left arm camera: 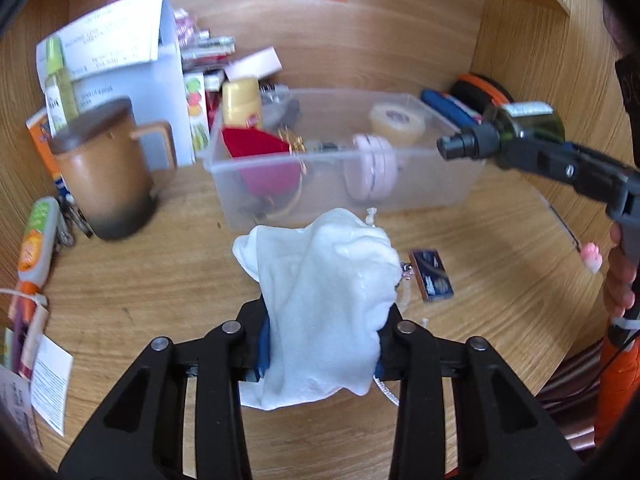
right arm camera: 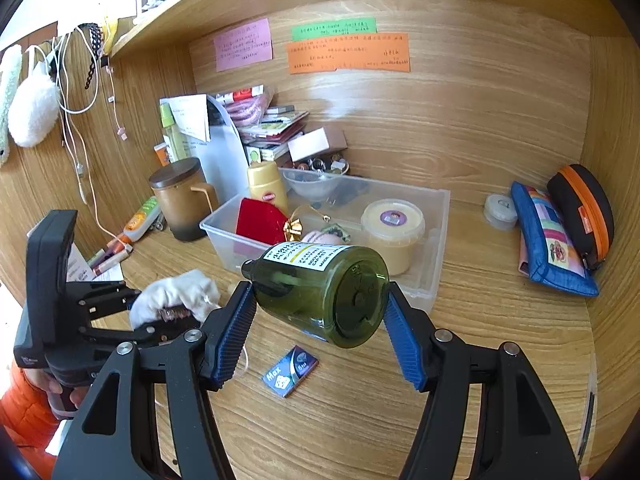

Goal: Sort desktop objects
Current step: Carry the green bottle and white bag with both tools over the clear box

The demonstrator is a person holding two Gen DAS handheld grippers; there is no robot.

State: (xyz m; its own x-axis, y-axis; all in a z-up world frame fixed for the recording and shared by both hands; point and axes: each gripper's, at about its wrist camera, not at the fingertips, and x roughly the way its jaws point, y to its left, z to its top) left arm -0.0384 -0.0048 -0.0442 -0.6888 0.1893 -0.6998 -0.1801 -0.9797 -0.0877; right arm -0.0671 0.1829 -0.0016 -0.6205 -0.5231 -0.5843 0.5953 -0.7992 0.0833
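Observation:
My left gripper (left arm camera: 324, 344) is shut on a bunched white cloth (left arm camera: 324, 280), which fills the gap between its blue pads just in front of the clear plastic bin (left arm camera: 440, 184). The right wrist view shows this gripper (right arm camera: 160, 320) and the cloth (right arm camera: 176, 292) low over the desk at the left. My right gripper (right arm camera: 320, 312) is shut on a dark green bottle (right arm camera: 320, 284), held sideways with its base toward the camera, above the bin's (right arm camera: 436, 248) near wall. In the left wrist view the bottle (left arm camera: 524, 120) and right gripper (left arm camera: 532, 148) hang at the bin's right end.
The bin holds a red pouch (right arm camera: 260, 220), a cream tub (right arm camera: 394, 224) and a pink round case (left arm camera: 372, 168). A small blue packet (right arm camera: 291, 370) lies on the desk. A lidded brown mug (left arm camera: 104, 184) stands left; a blue pouch (right arm camera: 548, 240) and orange-trimmed case (right arm camera: 584, 208) sit right.

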